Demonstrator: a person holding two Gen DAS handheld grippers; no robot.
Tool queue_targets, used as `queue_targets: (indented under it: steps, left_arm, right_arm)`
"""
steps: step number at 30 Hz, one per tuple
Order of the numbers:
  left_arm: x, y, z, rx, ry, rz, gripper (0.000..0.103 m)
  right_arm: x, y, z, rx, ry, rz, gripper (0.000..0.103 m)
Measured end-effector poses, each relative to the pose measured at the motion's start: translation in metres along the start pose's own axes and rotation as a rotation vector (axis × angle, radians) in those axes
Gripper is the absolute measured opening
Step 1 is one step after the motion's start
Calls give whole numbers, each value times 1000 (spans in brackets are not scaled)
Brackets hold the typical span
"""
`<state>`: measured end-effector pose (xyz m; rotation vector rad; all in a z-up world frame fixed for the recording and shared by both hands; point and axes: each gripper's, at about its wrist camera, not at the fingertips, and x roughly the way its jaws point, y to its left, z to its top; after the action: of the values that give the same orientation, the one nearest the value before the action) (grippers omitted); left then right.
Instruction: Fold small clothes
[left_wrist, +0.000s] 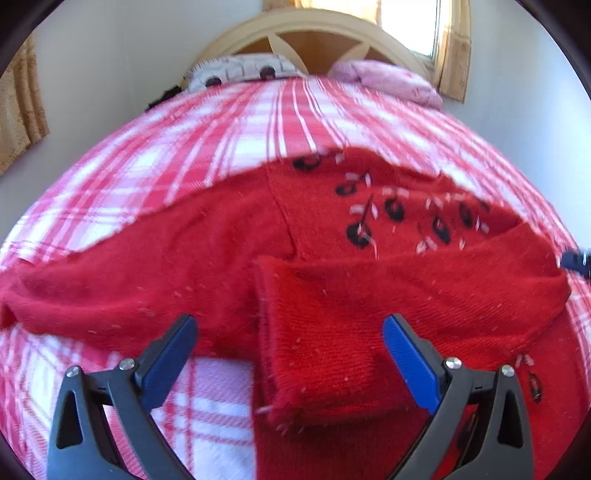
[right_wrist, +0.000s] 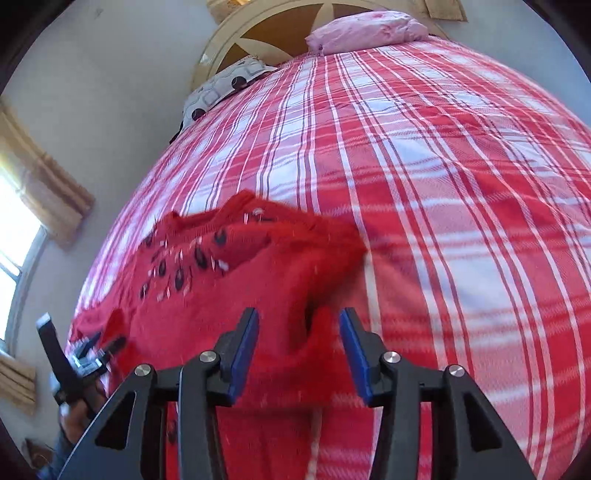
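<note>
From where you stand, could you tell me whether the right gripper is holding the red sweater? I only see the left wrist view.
Observer: The right gripper is open. A bunched fold of the red sweater rises between its pads, but they do not press on it.
Operator: Thank you. Is there room on the bed beyond that side of the sweater?
Observer: Yes. To the right of the sweater, only the plaid bedsheet shows, all the way up to the pink pillow.
</note>
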<state>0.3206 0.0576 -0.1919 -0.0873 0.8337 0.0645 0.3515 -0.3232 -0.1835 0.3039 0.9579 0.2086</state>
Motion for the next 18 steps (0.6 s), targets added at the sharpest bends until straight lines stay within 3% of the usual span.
queue_targets:
  steps: [2, 5, 8, 12, 18]
  left_arm:
    - [-21, -7, 10, 22, -49, -7, 102]
    - [-52, -45, 33, 139, -95, -110, 102]
    - [-60, -97, 55, 234, -71, -264, 101]
    - [-33, -192, 75, 403, 23, -423, 85]
    - [43, -287, 92, 475, 173, -422, 76]
  right_arm:
    - [0, -3, -12, 4, 5, 15, 47]
    - [3, -3, -25, -7, 5, 45, 46]
    - [8, -5, -34, -11, 2, 51, 30]
    - [6, -11, -39, 5, -34, 80, 29]
    - [11, -16, -50, -16, -72, 114, 29]
